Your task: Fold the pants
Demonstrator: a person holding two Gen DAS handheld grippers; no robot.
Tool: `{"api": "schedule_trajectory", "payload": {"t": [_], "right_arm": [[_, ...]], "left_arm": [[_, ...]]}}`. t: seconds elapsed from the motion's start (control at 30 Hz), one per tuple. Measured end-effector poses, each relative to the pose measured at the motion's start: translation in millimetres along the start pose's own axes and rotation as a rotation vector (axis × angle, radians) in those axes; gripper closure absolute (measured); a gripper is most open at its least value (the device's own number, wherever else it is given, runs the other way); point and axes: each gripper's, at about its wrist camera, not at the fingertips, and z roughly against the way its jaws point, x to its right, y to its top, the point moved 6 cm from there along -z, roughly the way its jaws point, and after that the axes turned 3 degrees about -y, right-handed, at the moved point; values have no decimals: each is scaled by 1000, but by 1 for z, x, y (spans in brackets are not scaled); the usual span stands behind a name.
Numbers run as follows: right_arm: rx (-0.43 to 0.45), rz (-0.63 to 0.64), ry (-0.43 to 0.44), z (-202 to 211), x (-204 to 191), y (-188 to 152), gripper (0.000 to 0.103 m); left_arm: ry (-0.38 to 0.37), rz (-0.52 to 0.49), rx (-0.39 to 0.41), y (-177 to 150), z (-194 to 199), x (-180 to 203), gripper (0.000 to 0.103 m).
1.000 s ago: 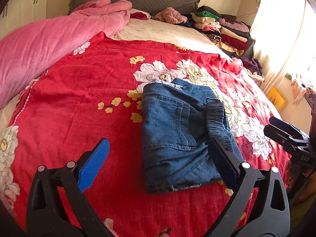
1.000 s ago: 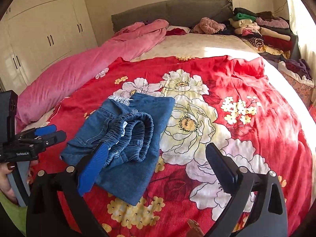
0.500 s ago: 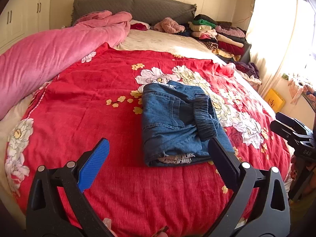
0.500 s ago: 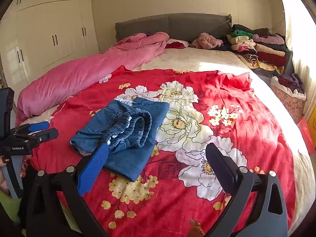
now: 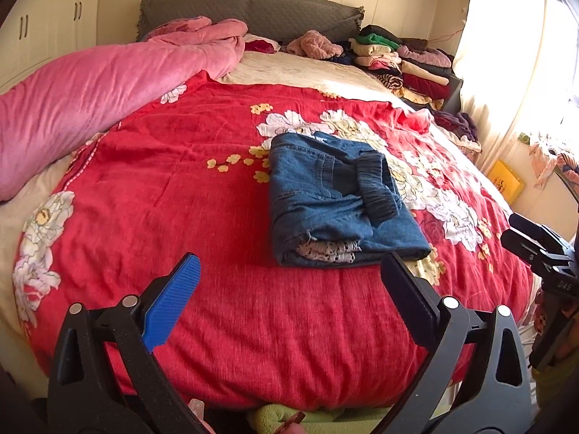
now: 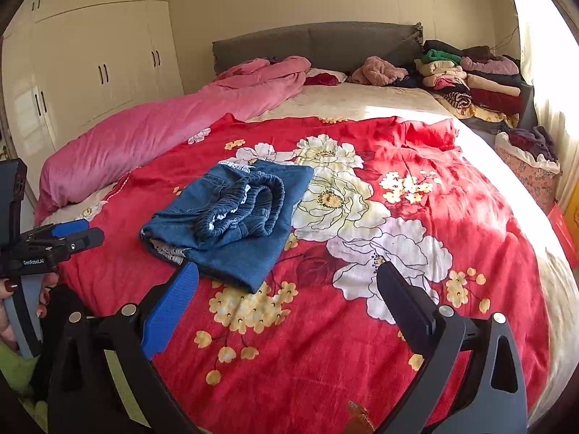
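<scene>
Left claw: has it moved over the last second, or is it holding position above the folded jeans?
Yes. The left claw has backed away: the folded jeans and the grey headboard both look smaller and farther now, and the bed's near edge has come into view.

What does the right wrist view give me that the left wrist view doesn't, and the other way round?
Right wrist only: the elastic waistband opening with its pale lining, the whole wardrobe, and a hand holding the left gripper.

Left wrist only: the lace edge along the stack's near side, a yellow box on the floor, and the right gripper at the frame's edge.

Both: the folded jeans lying free on the red floral blanket, neither gripper holding anything.
</scene>
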Motion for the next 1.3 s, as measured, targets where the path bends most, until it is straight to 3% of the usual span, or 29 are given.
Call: {"api": "schedule_trajectory", "payload": {"t": [0.33, 1.3], "right_arm": [[-88, -27, -18, -22, 0, -27, 5], [-91, -5, -18, -26, -5, -28, 5]], "left_arm": [[14, 20, -53, -24, -12, -9, 10], [42, 39, -64, -27, -12, -17, 10]]}}
